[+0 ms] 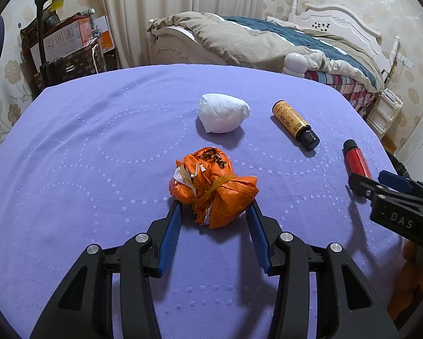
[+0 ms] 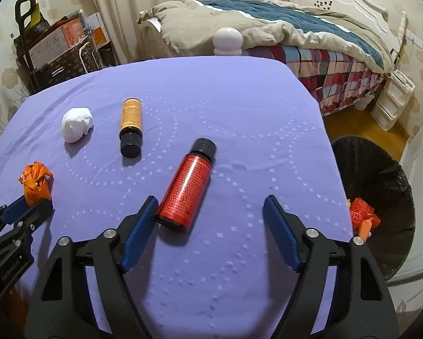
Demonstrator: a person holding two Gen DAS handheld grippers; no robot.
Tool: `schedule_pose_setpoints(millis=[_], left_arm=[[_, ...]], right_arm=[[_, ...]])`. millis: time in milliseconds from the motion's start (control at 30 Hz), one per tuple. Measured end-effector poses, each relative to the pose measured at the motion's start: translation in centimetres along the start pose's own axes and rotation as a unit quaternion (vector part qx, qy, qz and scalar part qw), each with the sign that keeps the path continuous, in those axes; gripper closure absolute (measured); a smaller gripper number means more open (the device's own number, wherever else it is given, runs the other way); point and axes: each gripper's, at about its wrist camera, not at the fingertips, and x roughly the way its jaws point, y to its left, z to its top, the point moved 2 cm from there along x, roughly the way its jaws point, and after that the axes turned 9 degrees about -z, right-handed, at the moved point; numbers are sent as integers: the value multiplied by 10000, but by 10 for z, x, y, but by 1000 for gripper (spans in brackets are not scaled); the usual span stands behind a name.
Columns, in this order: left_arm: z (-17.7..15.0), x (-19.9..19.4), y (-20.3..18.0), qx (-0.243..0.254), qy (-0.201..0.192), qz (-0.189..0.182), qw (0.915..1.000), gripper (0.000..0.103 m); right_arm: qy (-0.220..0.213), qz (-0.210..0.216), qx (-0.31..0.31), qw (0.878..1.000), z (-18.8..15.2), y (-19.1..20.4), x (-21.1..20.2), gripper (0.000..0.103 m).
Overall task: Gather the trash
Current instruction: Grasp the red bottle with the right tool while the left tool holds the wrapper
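Note:
A crumpled orange plastic bag (image 1: pixel 214 186) bound with a rubber band lies on the purple tablecloth (image 1: pixel 98 155). My left gripper (image 1: pixel 214 207) is shut on it, one blue pad against each side. A red bottle (image 2: pixel 187 190) with a black cap lies between the fingers of my right gripper (image 2: pixel 211 200), close to the left finger and apart from the right one; the jaws stand open. A white paper wad (image 1: pixel 222 113) and an amber bottle (image 1: pixel 293 124) lie farther back. The orange bag (image 2: pixel 36 182) also shows at the left edge of the right wrist view.
A bin with a black liner (image 2: pixel 380 169) stands off the table's right edge, orange scraps (image 2: pixel 362 214) inside it. Beyond the table are a bed (image 2: pixel 296 28), a white round lamp (image 2: pixel 228 41), curtains and stacked boxes (image 1: pixel 67 39).

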Motion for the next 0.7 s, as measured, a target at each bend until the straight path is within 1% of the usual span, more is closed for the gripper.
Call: schedule_pose_setpoints(millis=[167,200,333,400,433,500,567,600,700], left_arm=[[0,0,1,4,6,14,10000,56],[0,1,1,2,6,23,10000,56],[2,1,1,-2,9,36,10000,56],[2,1,1,-4,10,38,10000,56],[2,1,1,1,10,40,10000,56],[3,1,1,4,11,47,10000,57],[3,2,1,2,10,53,10000,57],[3,2,1,4,12,54,10000,57],[4,2,1,28,14,71,10000,57]], right_arm=[[-12,-11,-70,10000,1,0,1,34],[-18,-10,-96,10000,1,1,1,38],[-63,-5,-178,9998,5,6,3,46],[-91,-4,-201,9998,7,8,4,55],[-106,-20,-207,9997,7,7,4,58],[-120,5,-213,9997,7,6,4,71],[-136,23,-202,9997,6,4,3,76],[-139,34,-193,9997,6,3,3,79],[-146,77,-208,9996,3,2,0,80]])
